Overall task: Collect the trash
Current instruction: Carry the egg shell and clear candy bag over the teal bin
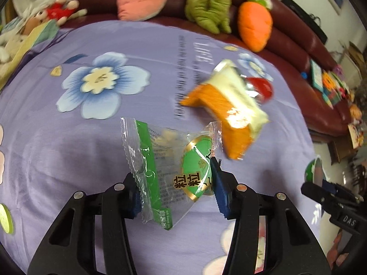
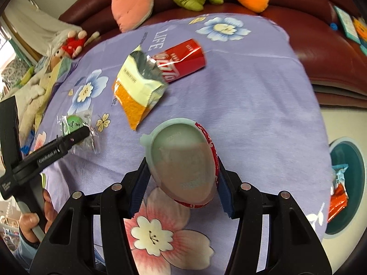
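Left hand-held gripper point(image 1: 176, 183) clamped on a clear-and-green snack wrapper point(image 1: 169, 171), held between its pads above the purple flowered desk point(image 1: 68, 149). Right hand-held gripper point(image 2: 182, 181) clamped on a lidded plastic cup point(image 2: 183, 162), tilted. Ahead of the right one lie a yellow-orange snack bag point(image 2: 140, 89) touching a red can point(image 2: 185, 59); to its right, a teal bin point(image 2: 357, 183).

soft indoor light — motion blur, fisheye-warped edges (dark corners)
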A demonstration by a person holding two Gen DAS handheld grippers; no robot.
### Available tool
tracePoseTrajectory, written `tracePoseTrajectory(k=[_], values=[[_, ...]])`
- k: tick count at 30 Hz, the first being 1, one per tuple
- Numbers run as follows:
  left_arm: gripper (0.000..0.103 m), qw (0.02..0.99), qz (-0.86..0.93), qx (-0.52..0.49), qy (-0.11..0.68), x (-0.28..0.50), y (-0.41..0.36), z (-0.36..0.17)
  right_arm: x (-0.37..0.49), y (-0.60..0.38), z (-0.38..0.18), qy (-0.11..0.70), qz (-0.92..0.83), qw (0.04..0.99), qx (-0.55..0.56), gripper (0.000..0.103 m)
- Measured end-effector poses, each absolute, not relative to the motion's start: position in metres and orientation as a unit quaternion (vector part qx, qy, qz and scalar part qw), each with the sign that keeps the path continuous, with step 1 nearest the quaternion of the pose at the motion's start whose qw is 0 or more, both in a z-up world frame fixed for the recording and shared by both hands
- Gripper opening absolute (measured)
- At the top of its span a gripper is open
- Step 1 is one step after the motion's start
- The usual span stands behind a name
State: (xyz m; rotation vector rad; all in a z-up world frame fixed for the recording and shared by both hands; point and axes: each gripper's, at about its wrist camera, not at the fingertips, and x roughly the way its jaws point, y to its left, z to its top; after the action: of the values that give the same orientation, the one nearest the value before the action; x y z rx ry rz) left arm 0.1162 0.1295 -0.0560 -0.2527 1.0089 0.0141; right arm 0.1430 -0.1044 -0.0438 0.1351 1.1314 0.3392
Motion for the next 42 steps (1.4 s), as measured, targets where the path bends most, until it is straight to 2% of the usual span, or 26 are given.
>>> tracePoseTrajectory(k=[20,42], values=[[0.052,0.858,-0.115,-0.025,0.5,0.117,-0.042,-0.042,0.097,-0.257,-0.014,0.464,0.084,0.864,0.175,0.052],[0.052,0.829,-0.226,0.078,0.505,0.119,-0.213,-0.046,0.049,-0.412,-0.017,0.41,-0.009,0.87,0.275,0.052]])
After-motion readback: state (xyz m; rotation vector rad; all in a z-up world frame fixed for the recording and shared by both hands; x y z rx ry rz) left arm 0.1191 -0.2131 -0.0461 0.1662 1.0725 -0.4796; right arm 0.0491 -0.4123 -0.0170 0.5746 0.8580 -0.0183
